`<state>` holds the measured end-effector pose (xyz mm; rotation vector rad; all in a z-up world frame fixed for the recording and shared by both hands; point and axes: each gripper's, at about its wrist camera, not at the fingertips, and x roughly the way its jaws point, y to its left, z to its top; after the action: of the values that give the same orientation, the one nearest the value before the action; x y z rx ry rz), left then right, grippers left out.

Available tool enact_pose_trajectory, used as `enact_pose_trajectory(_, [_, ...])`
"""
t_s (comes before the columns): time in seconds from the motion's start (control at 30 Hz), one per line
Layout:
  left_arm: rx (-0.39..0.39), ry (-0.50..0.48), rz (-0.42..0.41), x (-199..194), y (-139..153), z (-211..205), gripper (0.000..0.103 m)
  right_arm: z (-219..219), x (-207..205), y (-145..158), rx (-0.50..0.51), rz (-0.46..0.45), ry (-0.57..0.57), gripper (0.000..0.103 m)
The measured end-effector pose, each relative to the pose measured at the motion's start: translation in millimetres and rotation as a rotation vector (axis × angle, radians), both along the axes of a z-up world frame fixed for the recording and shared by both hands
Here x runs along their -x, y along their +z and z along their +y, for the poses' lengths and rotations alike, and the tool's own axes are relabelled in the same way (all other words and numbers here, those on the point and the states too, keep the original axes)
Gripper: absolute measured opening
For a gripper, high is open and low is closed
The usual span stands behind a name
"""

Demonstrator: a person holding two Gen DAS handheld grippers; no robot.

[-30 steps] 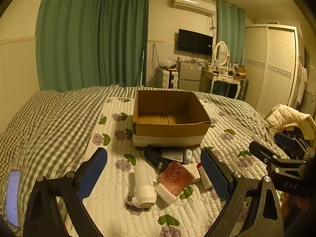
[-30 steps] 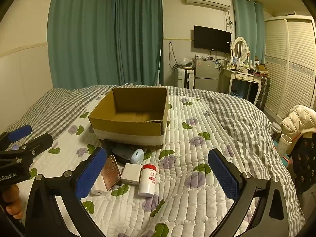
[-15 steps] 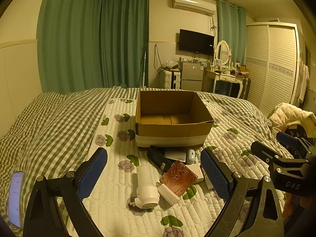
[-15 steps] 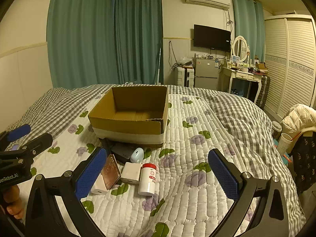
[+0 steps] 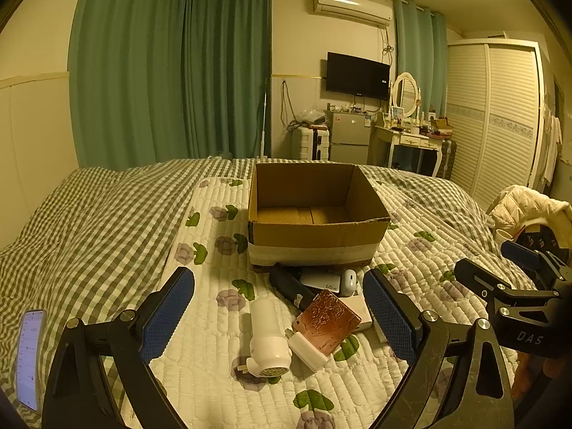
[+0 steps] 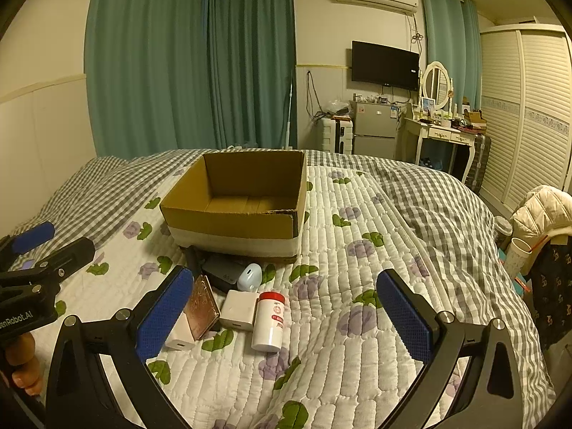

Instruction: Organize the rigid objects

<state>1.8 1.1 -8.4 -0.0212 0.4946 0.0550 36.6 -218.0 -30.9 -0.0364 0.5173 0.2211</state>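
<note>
An empty cardboard box (image 5: 314, 214) (image 6: 239, 200) stands on the quilted bed. In front of it lies a pile: a white cylindrical device (image 5: 266, 336), a copper rose-patterned case (image 5: 327, 318) (image 6: 202, 307), a white charger block (image 6: 238, 309), a red-capped white bottle (image 6: 270, 320), a dark power bank (image 5: 319, 281) (image 6: 223, 271), a pale blue mouse-like item (image 6: 249, 277) and a black item (image 5: 286, 286). My left gripper (image 5: 279, 318) is open above the pile. My right gripper (image 6: 282, 316) is open above the bottle and charger.
A phone (image 5: 30, 357) lies on the checked blanket at the left. A white jacket (image 6: 543, 211) hangs on a chair right of the bed, with a cup (image 6: 518, 255) beside it. Curtains, a TV, a fridge and a dressing table stand at the far wall.
Both grippers stay open. The left view has drawn back and tilted up a little; the right view is nearly unchanged. No object has moved.
</note>
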Motion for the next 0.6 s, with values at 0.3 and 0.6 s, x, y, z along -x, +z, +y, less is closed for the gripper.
enact_pose_trajectory(0.3, [-0.003, 0.0, -0.005, 0.8, 0.6, 0.6, 0.097, 1.1, 1.9, 0.0, 0.0, -0.001, 0.005, 0.103])
enact_pose_trajectory(0.6, [-0.007, 0.007, -0.008, 4.8, 3.6, 0.5, 0.097, 3.2, 3.6, 0.2, 0.001, -0.001, 0.007, 0.103])
